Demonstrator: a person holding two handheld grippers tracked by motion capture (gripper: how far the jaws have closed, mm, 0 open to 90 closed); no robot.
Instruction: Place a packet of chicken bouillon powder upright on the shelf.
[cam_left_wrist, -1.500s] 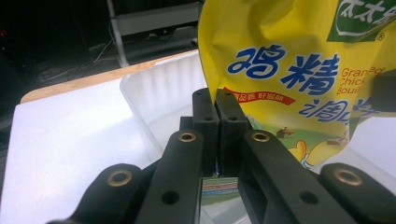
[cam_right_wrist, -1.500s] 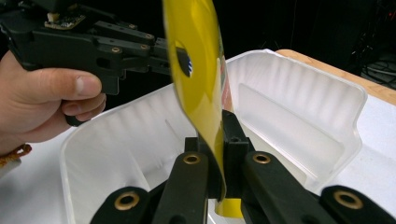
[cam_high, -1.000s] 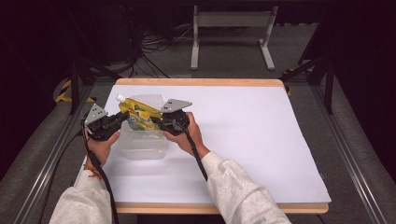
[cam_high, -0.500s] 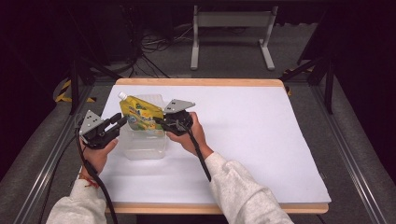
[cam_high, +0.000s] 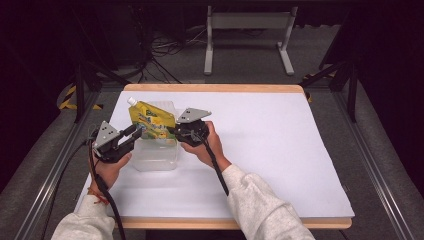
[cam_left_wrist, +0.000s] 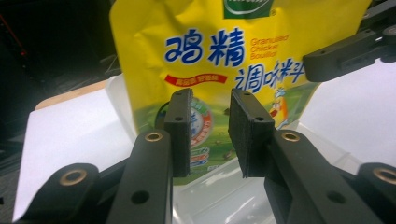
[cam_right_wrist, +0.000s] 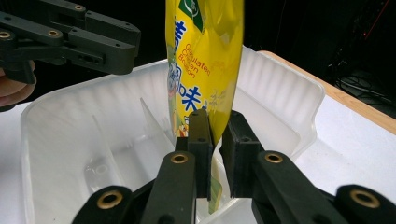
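Observation:
A yellow chicken-bouillon pouch (cam_high: 151, 120) with a white cap stands tilted, its lower end inside a clear plastic container (cam_high: 155, 156). My right gripper (cam_high: 173, 131) is shut on the pouch's lower right edge; in the right gripper view the pads (cam_right_wrist: 201, 135) pinch the pouch (cam_right_wrist: 201, 60) over the container (cam_right_wrist: 280, 79). My left gripper (cam_high: 134, 132) sits just left of the container. Its jaws have just been opening. In the left gripper view they (cam_left_wrist: 210, 105) stand apart with nothing between the pads, and the pouch (cam_left_wrist: 224, 51) lies beyond them.
The container rests at the left of a white sheet (cam_high: 270, 150) covering a wood-edged table. A divider splits the container's inside. Dark floor, cables and a metal stand lie beyond the far edge.
My left gripper let go of the pouch, opened, and drew back to the left. The right gripper kept its hold and barely moved.

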